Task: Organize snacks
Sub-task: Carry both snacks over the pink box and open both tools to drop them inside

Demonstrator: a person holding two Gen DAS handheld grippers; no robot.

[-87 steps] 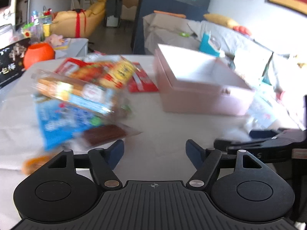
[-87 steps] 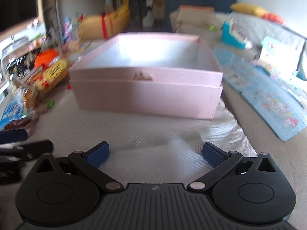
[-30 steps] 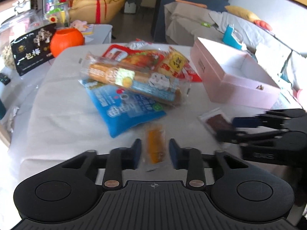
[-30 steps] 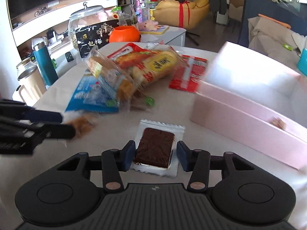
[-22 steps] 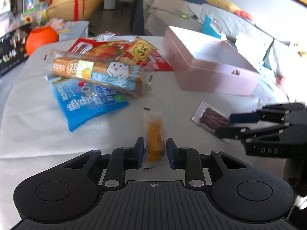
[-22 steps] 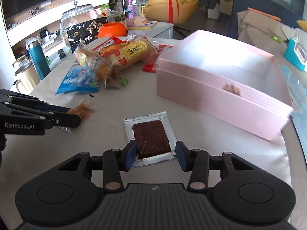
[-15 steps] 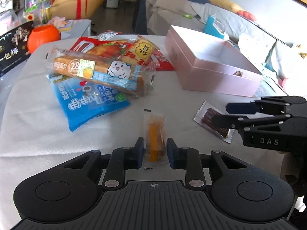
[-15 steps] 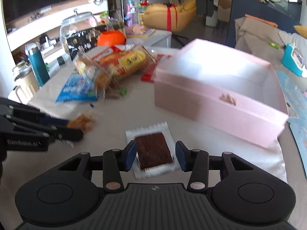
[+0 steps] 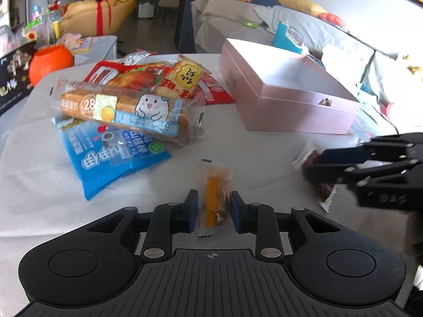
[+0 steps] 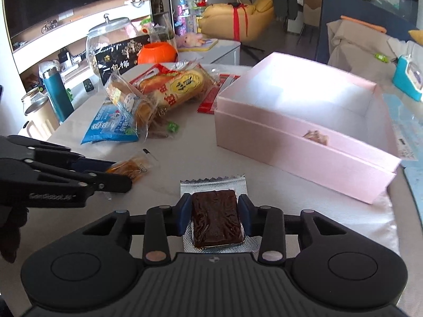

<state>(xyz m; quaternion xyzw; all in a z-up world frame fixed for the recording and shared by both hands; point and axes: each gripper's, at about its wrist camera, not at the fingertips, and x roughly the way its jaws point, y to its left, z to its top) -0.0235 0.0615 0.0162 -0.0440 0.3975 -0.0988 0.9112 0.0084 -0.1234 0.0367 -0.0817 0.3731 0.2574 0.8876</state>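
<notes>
My left gripper [image 9: 211,203] is shut on a small clear packet with an orange stick [image 9: 211,187], low over the white tablecloth. My right gripper [image 10: 214,203] has its jaws closing, and the pads press the sides of a silver-edged packet with a dark brown slab [image 10: 214,219]. The open pink box [image 10: 290,153] stands empty just ahead and right of it. In the right wrist view the left gripper [image 10: 119,174] and its orange packet [image 10: 132,167] show at the left. In the left wrist view the right gripper [image 9: 314,162] is at the right, the pink box [image 9: 290,113] beyond it.
A pile of snacks lies at the table's far left: a long bread pack [image 9: 127,111], a blue bag [image 9: 113,155], a yellow cracker pack [image 9: 185,79] and a red packet [image 9: 214,92]. An orange pumpkin tub [image 9: 50,60], a glass jar [image 10: 108,37] and a teal bottle [image 10: 56,95] stand beyond the table's edge.
Both grippers were open and empty at first. The left has since closed on the orange packet. The right has narrowed onto the brown packet, which now sits square between its pads.
</notes>
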